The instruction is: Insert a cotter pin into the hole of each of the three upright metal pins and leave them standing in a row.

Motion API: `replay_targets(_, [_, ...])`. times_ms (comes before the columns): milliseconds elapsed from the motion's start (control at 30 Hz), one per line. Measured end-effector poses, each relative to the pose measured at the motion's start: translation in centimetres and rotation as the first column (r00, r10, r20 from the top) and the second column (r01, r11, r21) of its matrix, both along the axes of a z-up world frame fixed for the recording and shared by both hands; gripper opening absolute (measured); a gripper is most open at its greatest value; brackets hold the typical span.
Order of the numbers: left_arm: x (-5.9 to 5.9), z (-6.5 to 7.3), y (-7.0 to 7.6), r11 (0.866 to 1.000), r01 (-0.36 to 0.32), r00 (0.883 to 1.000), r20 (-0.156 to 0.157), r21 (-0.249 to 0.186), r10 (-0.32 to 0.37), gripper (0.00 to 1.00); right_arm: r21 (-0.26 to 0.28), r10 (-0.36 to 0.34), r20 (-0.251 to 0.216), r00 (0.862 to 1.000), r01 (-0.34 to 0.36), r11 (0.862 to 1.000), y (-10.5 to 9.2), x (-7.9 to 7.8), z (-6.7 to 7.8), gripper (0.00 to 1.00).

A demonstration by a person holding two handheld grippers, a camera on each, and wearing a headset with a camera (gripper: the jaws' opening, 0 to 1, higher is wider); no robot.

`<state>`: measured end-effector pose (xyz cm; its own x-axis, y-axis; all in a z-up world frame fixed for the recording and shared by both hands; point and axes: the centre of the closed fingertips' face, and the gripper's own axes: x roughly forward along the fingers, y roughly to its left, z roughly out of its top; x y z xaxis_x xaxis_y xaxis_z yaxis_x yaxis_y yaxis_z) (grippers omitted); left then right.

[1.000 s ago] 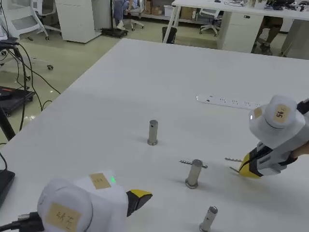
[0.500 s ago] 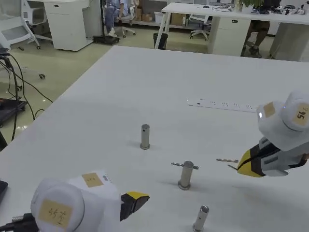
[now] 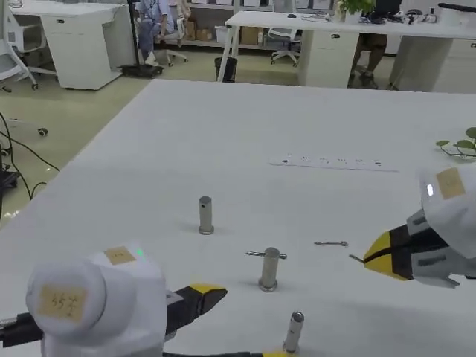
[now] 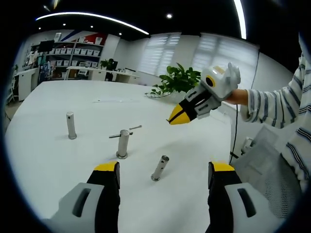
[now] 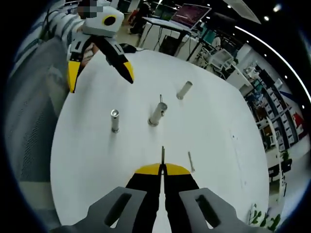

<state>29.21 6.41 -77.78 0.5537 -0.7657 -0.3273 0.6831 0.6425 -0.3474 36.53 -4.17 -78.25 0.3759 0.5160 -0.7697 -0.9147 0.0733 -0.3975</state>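
Three metal pins [image 4: 122,144] stand in a slanted row on the worktop [image 3: 149,163], running toward its near edge. The middle pin [image 3: 269,269] carries a cotter pin [image 3: 265,254] through its hole, while the far pin [image 3: 206,215] and near pin [image 3: 294,331] have open holes. Your right gripper [image 5: 163,168] is clamped on a second cotter pin [image 5: 163,154] (its own view shows the pin jutting straight out of the closed jaws, the head view just a tip). A loose cotter pin [image 3: 330,243] lies flat between that gripper and the middle pin. Your left gripper [image 4: 164,167] hovers close to the near pin, jaws wide apart. A power strip [image 3: 327,161] lies toward the far edge.
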Motion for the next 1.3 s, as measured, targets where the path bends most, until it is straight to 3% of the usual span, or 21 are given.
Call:
replay_targets(133, [0.6, 1.0, -0.7, 0.998, -0.013, 0.999, -0.036, -0.066, 0.011, 0.68, 0.039, -0.004, 0.041, 0.999, 0.002, 0.999, 0.7, -0.8, 0.7, 0.02])
replay_targets(300, [1.0, 1.7, -1.9, 0.996, 0.003, 0.999, -0.04, -0.088, -0.006, 0.59, 0.084, 0.003, 0.053, 0.999, -0.007, 0.996, 1.6, -1.9, 1.3, 0.02])
replay_targets(400, [1.0, 1.8, -2.9, 0.994, 0.027, 0.997, -0.064, -0.103, -0.034, 0.49, 0.096, 0.015, 0.062, 0.998, -0.021, 0.995, 2.2, -2.8, 1.3, 0.02])
replay_targets(500, [1.2, 1.9, -3.8, 0.994, 0.037, 0.997, -0.064, -0.099, -0.044, 0.42, 0.106, 0.032, 0.065, 0.997, -0.039, 0.994, 2.6, -3.8, 1.3, 0.02])
replay_targets(767, [1.3, 2.2, -5.2, 0.99, 0.041, 0.992, -0.112, -0.137, -0.056, 0.29, 0.136, 0.063, 0.086, 0.994, -0.074, 0.988, 3.4, -6.0, 2.1, 0.02])
replay_targets(1300, [0.6, 1.3, -7.1, 0.986, 0.088, 0.978, -0.177, -0.141, -0.112, 0.09, 0.143, 0.07, 0.088, 0.994, -0.082, 0.986, 3.3, -7.3, 1.4, 0.02])
